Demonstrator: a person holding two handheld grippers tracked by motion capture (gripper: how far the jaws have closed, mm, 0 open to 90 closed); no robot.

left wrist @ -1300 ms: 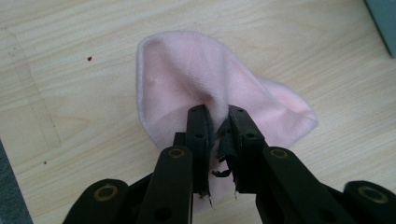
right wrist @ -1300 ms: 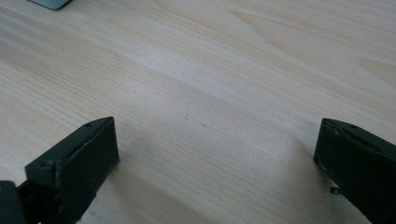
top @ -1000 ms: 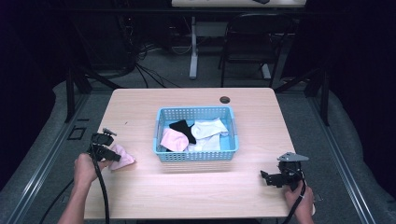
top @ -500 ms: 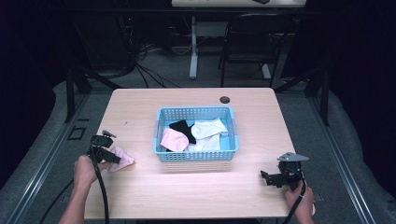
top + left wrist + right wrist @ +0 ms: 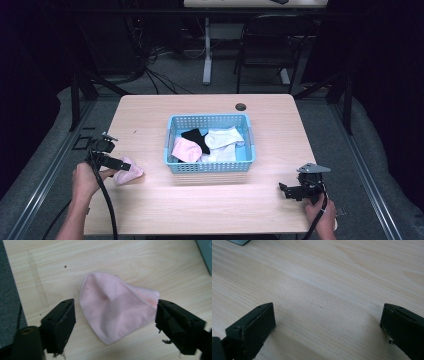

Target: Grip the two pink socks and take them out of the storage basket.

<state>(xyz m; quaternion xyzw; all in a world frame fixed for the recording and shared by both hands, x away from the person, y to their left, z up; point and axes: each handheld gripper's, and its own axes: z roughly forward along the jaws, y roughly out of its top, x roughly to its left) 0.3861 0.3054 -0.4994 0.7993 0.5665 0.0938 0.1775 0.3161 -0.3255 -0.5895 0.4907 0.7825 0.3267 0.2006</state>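
At the far left, the left hand-held gripper (image 5: pixel 116 163) is seen low over the light wooden tabletop (image 5: pixel 200 205), its jaws spread wide and gripping nothing. Between those jaws, lying flat on the wood, is the crumpled pale pink cloth sock (image 5: pixel 116 306); the right-hand jaw is just beside the sock's edge, while the left-hand jaw stands a little apart from it.

Ahead and to the right of that hand-held gripper sits the light blue perforated plastic basket (image 5: pixel 210 166), in which another pink sock (image 5: pixel 186 149), a black sock (image 5: pixel 196 136) and white socks (image 5: pixel 222 140) are heaped.

Farther right, the right hand-held gripper (image 5: pixel 287 191) is held near the tabletop's front edge, equally wide open and empty (bare wood lies between its jaws).

Trouble could be expected if the left jaws were closed too high: only a loose fold might be pinched, and the sock could slip free on lifting. Closed too low, the jaw tips might scrape the wood and push the soft fabric aside instead of gathering it.
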